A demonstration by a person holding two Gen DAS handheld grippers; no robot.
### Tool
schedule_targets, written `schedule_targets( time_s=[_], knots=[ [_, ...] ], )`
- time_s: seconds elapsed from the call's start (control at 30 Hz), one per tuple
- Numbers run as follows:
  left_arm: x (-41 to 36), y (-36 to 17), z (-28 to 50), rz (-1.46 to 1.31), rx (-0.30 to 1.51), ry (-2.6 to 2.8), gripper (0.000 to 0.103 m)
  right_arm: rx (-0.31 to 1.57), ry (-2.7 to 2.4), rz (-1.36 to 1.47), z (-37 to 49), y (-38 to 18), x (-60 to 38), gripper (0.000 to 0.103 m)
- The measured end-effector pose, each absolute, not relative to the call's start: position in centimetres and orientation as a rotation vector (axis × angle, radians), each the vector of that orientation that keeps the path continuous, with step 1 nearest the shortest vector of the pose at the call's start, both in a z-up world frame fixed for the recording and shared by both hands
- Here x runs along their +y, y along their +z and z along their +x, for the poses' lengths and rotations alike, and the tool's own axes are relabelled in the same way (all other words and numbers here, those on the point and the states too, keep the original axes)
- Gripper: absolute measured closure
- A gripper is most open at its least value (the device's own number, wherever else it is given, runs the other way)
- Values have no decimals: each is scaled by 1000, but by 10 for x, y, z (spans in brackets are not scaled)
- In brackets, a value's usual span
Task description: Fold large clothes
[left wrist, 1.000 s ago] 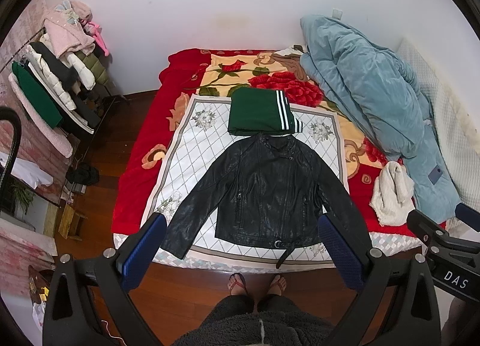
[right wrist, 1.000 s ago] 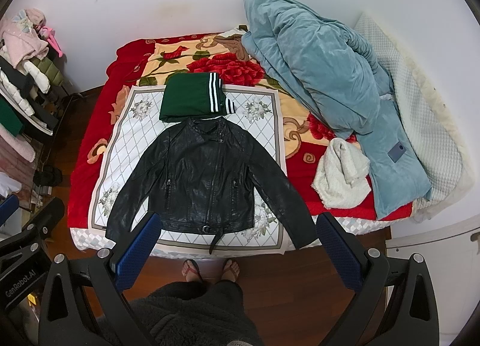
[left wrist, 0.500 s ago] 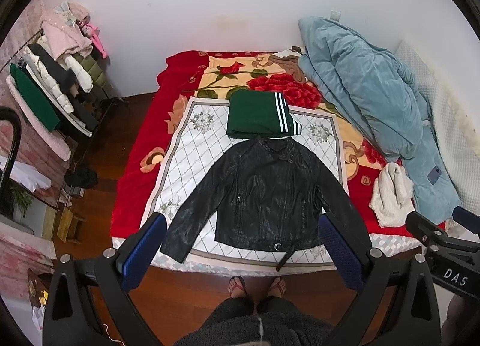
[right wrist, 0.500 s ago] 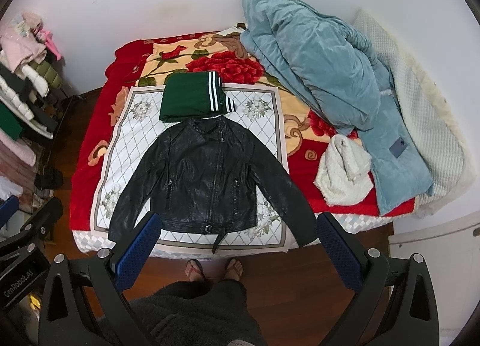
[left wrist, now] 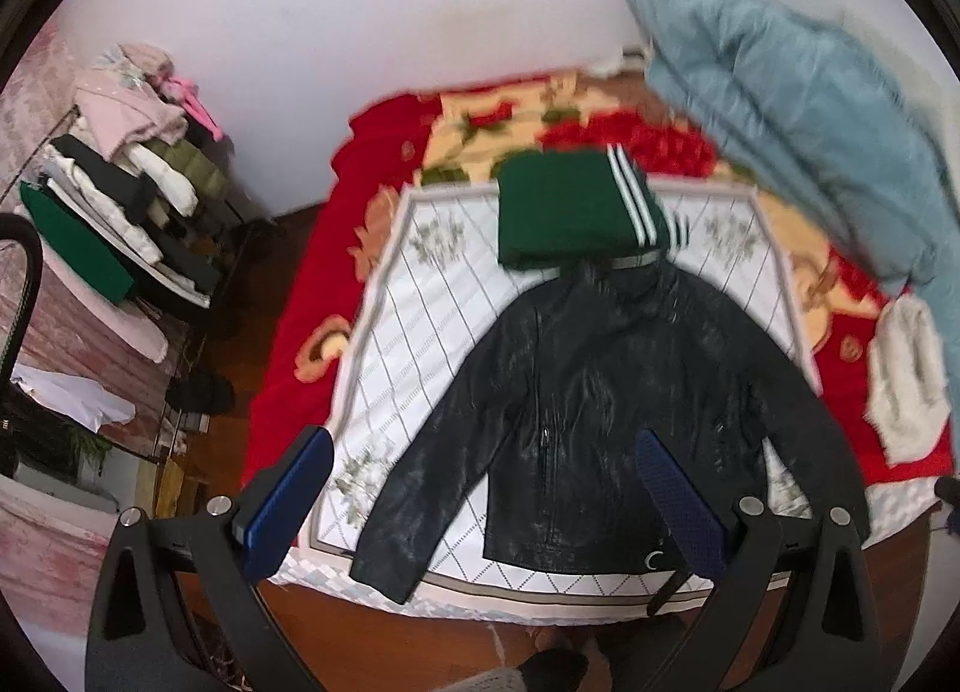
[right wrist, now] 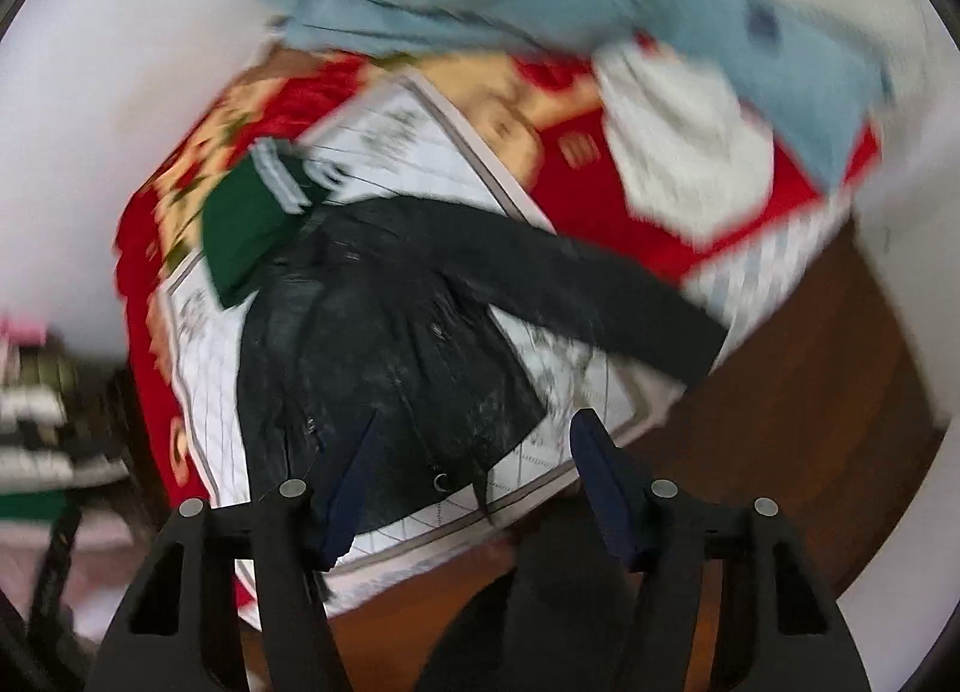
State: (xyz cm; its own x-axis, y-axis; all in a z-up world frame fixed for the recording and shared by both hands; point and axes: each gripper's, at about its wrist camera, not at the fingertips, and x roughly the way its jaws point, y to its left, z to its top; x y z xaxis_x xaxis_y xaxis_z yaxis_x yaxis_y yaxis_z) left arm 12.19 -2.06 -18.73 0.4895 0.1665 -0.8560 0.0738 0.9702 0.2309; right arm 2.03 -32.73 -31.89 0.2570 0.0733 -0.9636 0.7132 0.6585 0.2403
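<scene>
A black leather jacket (left wrist: 606,410) lies flat, front up, sleeves spread, on the white diamond-pattern sheet (left wrist: 432,332) of the bed. A folded green garment (left wrist: 570,212) with white stripes sits just beyond its collar. My left gripper (left wrist: 486,488) hangs open above the jacket's left sleeve and hem, nothing between its blue pads. In the blurred right wrist view the jacket (right wrist: 384,344) lies tilted, and my right gripper (right wrist: 474,482) hovers over its hem with jaws closing and nothing pressed between them.
A blue quilt (left wrist: 810,110) and a white towel (left wrist: 906,374) lie on the bed's right side over a red floral blanket (left wrist: 312,296). A rack of stacked clothes (left wrist: 126,200) stands at the left. Wooden floor and the person's feet (left wrist: 552,662) are below the bed edge.
Both grippers have dropped toward the jacket, which now looks much larger. The right view has rolled and blurred, and the right jaws have narrowed.
</scene>
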Motion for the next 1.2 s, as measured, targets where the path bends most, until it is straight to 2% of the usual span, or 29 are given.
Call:
schedule_targets(
  time_s=[0.23, 0.47, 0.53, 0.67, 0.77, 0.87, 0.9, 0.97, 1.03, 1.07, 1.1, 1.13, 1.17, 1.2],
  knots=[
    [-71, -301, 158, 302, 1184, 74, 0, 1222, -620, 1249, -29, -533, -409, 36],
    [-138, -425, 178, 372, 1307, 38, 0, 1030, -817, 1639, -89, -709, -463, 33],
    [-157, -457, 181, 388, 1341, 18, 0, 941, -842, 1712, -101, -734, -474, 33],
    [-185, -496, 181, 407, 1368, -26, 0, 617, -847, 1758, -115, -731, -492, 39],
    [-204, -514, 180, 419, 1367, -63, 0, 544, -830, 1703, -111, -725, -501, 40],
    [-215, -528, 179, 425, 1382, -78, 0, 629, -823, 1711, -103, -757, -502, 35],
    [-218, -532, 178, 422, 1391, -84, 0, 600, -815, 1738, -102, -764, -503, 33],
    [-224, -539, 177, 427, 1395, -95, 0, 467, -808, 1781, -102, -769, -502, 19],
    [-227, -540, 177, 429, 1386, -100, 0, 395, -828, 1798, -101, -769, -502, 20],
    [-228, -540, 178, 428, 1380, -101, 0, 346, -845, 1786, -100, -766, -501, 31],
    [-228, -540, 180, 426, 1374, -101, 0, 342, -864, 1776, -98, -765, -501, 62],
    [-228, -540, 182, 422, 1369, -99, 0, 347, -883, 1767, -93, -760, -500, 80],
    [-230, -541, 186, 420, 1367, -95, 0, 336, -883, 1759, -90, -758, -500, 92],
    [-229, -540, 189, 408, 1364, -89, 0, 344, -904, 1737, -85, -749, -500, 94]
  ],
)
